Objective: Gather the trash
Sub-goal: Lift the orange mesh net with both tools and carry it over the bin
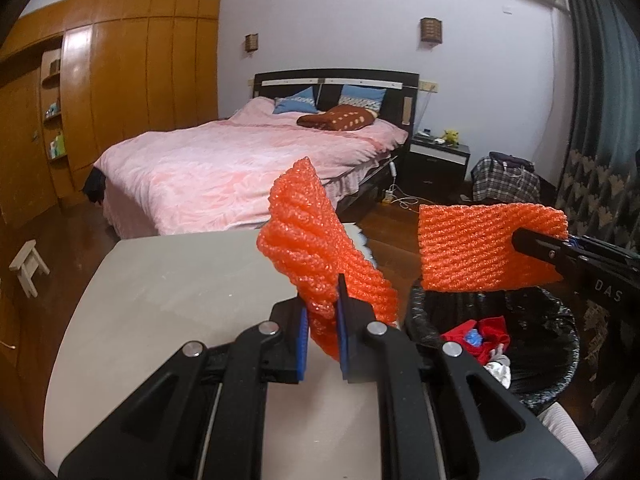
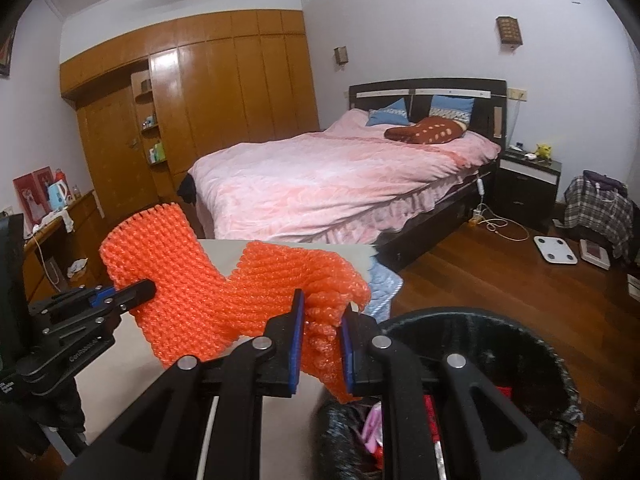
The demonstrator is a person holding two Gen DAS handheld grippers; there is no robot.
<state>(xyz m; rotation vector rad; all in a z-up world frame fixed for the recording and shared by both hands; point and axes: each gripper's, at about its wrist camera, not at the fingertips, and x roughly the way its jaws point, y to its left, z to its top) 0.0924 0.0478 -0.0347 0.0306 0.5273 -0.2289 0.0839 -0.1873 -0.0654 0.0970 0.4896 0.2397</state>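
Each gripper holds its own piece of orange foam fruit net. My left gripper (image 1: 322,312) is shut on one foam net (image 1: 320,256), held above the grey table's (image 1: 180,300) right edge. It also shows in the right wrist view (image 2: 136,292) with its net (image 2: 168,276). My right gripper (image 2: 322,328) is shut on the other foam net (image 2: 316,284), held over the black-lined trash bin (image 2: 532,352). In the left wrist view that gripper (image 1: 520,240) holds its net (image 1: 484,248) above the bin (image 1: 556,344), which holds red and white trash.
A bed with a pink cover (image 1: 240,160) stands beyond the table. A nightstand (image 1: 436,160) and a plaid bag (image 1: 504,180) are to the right on the wood floor. A small stool (image 1: 28,268) is at left. A scale (image 2: 556,252) lies on the floor.
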